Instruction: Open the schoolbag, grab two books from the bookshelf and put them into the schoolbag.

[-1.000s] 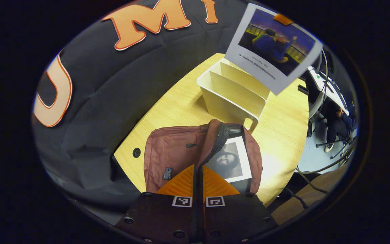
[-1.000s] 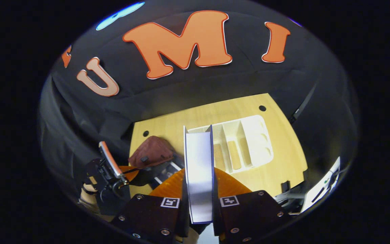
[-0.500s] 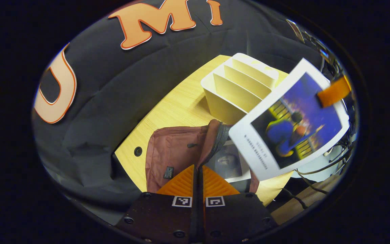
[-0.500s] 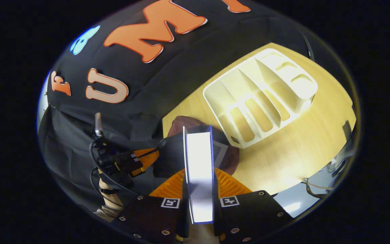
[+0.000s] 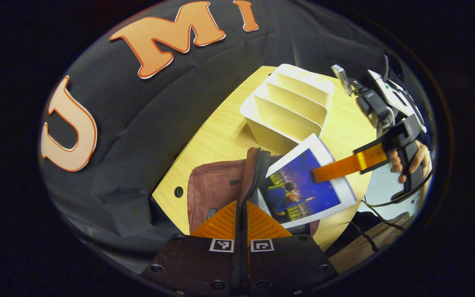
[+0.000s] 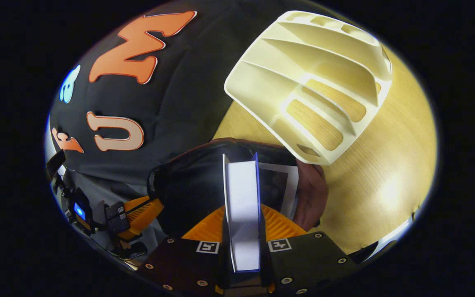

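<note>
A maroon schoolbag [image 5: 212,189] lies on the wooden table, its mouth held wide. My left gripper [image 5: 241,205] is shut on the bag's zipper edge and holds the flap up. A blue-covered book [image 5: 303,185] hangs tilted over the mouth, its lower corner inside. My right gripper [image 6: 242,208] is shut on this book [image 6: 242,194], seen edge-on above the dark opening [image 6: 192,181]. Another book with a white border [image 6: 283,185] lies inside the bag. The cream bookshelf [image 5: 291,107] stands just behind the bag, its slots bare.
A hand [image 5: 412,159] holds the right gripper's body at the table's right side. The left gripper [image 6: 138,208] shows at the bag's left rim. The bookshelf [image 6: 311,78] sits close to the bag's far side. Cables hang off the table's right edge [image 5: 382,202].
The right gripper has carried the blue book down from above the shelf to the bag's mouth. The left gripper has kept the flap up, almost still.
</note>
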Available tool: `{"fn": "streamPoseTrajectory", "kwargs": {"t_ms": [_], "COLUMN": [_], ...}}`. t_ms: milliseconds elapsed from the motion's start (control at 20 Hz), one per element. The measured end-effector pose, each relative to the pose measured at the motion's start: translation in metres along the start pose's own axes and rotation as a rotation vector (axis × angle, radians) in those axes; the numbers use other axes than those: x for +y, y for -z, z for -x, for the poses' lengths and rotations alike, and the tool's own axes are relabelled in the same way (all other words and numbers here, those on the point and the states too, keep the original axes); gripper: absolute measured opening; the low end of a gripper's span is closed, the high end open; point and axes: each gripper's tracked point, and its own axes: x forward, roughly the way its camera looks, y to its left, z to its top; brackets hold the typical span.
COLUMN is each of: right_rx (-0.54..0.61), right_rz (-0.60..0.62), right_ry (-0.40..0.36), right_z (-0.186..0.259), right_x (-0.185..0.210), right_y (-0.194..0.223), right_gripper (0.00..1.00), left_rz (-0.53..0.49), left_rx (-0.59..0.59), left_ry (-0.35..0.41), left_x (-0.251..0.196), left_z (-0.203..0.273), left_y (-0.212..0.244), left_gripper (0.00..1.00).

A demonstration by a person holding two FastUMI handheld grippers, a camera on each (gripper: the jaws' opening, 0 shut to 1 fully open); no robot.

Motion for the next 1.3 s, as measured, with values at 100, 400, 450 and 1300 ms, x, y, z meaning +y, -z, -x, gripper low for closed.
{"fn": "streamPoseTrajectory", "kwargs": {"t_ms": [100,400,450,1300], "right_rx": [-0.007,-0.033,-0.027,0.070], "right_rz": [-0.051,-0.065,-0.056,0.095], "right_ry": [-0.028,-0.025,0.007,0.344], "right_z": [-0.024,-0.055,-0.059,-0.016], "right_x": [0.004,0.009,0.004,-0.077], "right_y": [0.003,0.014,0.014,0.008], "right_gripper": [0.28,0.29,0.32,0.98], "left_rz": [-0.017,-0.042,-0.031,0.088], "left_rx": [0.000,0.007,0.008,0.010], "left_ry": [0.003,-0.002,0.000,0.088], "left_x": [-0.006,-0.009,-0.008,-0.023], "left_z": [0.001,-0.001,-0.002,-0.024], "left_y": [-0.008,-0.011,-0.011,0.008], "left_gripper": [0.01,0.01,0.01,0.01]}}
